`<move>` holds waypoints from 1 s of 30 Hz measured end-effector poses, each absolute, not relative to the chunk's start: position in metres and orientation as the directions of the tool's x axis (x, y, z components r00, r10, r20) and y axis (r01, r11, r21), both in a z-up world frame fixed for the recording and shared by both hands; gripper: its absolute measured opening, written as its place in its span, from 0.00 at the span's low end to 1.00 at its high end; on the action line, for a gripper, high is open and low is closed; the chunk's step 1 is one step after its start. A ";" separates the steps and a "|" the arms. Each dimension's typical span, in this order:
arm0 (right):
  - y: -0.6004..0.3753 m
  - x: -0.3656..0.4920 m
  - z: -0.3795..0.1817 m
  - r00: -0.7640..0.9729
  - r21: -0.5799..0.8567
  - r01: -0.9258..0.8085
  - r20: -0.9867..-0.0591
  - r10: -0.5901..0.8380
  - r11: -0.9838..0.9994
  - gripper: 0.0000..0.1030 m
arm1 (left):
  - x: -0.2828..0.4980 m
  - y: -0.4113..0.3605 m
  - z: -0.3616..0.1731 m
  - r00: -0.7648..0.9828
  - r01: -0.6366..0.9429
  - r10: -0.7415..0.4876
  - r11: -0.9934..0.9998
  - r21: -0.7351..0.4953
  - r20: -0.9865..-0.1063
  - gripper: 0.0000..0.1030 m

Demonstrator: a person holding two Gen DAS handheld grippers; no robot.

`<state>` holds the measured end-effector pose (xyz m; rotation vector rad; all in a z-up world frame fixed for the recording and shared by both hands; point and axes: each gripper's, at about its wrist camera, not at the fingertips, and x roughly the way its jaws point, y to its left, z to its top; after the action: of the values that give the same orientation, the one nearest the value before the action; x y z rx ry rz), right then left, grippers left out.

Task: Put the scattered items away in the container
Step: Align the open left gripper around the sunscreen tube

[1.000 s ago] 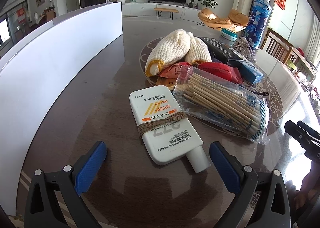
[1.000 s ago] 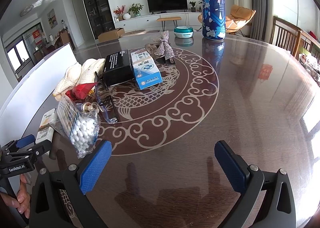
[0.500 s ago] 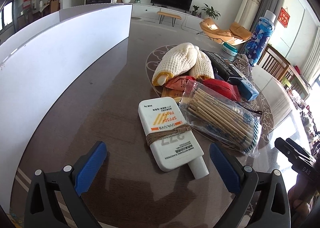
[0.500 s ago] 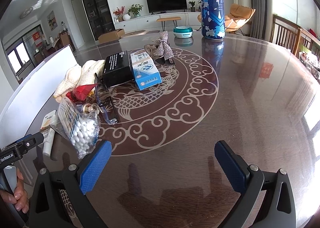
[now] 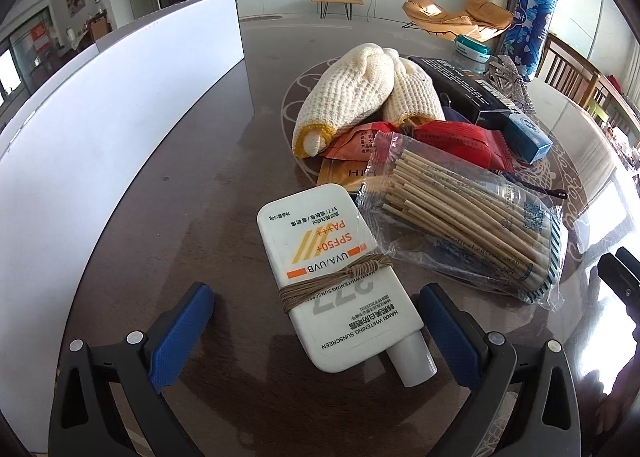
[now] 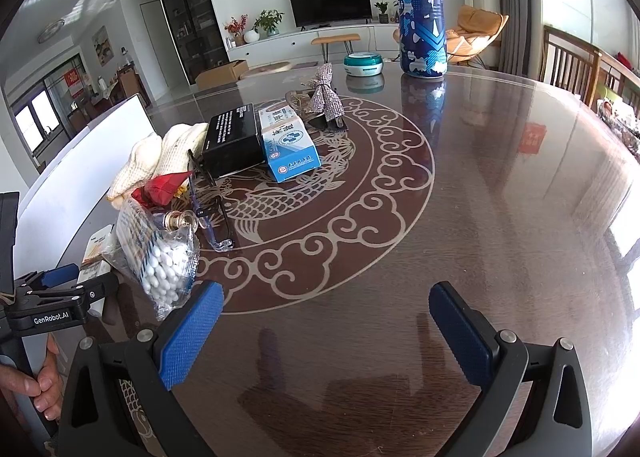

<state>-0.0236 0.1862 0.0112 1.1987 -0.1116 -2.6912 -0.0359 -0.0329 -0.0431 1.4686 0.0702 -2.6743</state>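
A white sunscreen bottle [image 5: 336, 277] wrapped with twine lies on the dark table, its cap end between the open jaws of my left gripper [image 5: 316, 327]. Beside it lie a clear bag of cotton swabs [image 5: 464, 229], red and orange packets [image 5: 452, 141] and cream knit gloves [image 5: 360, 93]. The white container wall [image 5: 100, 145] stands to the left. My right gripper [image 6: 326, 331] is open and empty above bare table. The swab bag [image 6: 160, 253], a black box [image 6: 232, 137], a blue-white box [image 6: 290, 143] and glasses [image 6: 212, 209] show in the right wrist view.
A tall blue patterned bottle [image 6: 420, 13], a teal round tin [image 6: 363, 64] and a sparkly bow [image 6: 324, 97] stand at the far side of the table. Wooden chairs [image 6: 572, 65] sit at the right. The left gripper [image 6: 60, 289] shows at the left edge.
My left gripper has moved forward toward the sunscreen bottle, whose cap end now lies between the jaws. The right gripper has hardly moved.
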 end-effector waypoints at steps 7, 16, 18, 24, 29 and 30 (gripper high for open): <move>0.187 -0.024 0.011 -0.654 0.157 0.140 -0.727 -0.210 -0.978 1.00 | -0.034 -0.033 -0.044 -0.557 0.104 -0.063 -0.995 0.006 -0.828 1.00; 0.188 -0.024 0.011 -0.651 0.160 0.141 -0.729 -0.213 -0.977 1.00 | -0.034 -0.036 -0.044 -0.557 0.089 -0.055 -0.996 0.006 -0.829 1.00; 0.188 -0.024 0.011 -0.651 0.161 0.141 -0.729 -0.214 -0.977 1.00 | -0.034 -0.036 -0.044 -0.557 0.089 -0.055 -0.996 0.006 -0.829 1.00; 0.188 -0.024 0.010 -0.650 0.165 0.141 -0.729 -0.217 -0.976 1.00 | -0.033 -0.039 -0.044 -0.556 0.074 -0.045 -0.997 0.005 -0.830 1.00; 0.188 -0.024 0.010 -0.649 0.165 0.141 -0.729 -0.218 -0.976 1.00 | -0.027 -0.048 -0.044 -0.557 0.068 -0.041 -0.998 0.004 -0.830 1.00; 0.188 -0.024 0.010 -0.648 0.166 0.142 -0.729 -0.218 -0.976 1.00 | -0.026 -0.049 -0.044 -0.557 0.066 -0.040 -0.998 0.004 -0.830 1.00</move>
<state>-0.0244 0.1875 0.0102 1.2044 -0.1381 -2.6812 -0.0264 -0.0494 -0.0436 1.4481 0.0428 -2.7194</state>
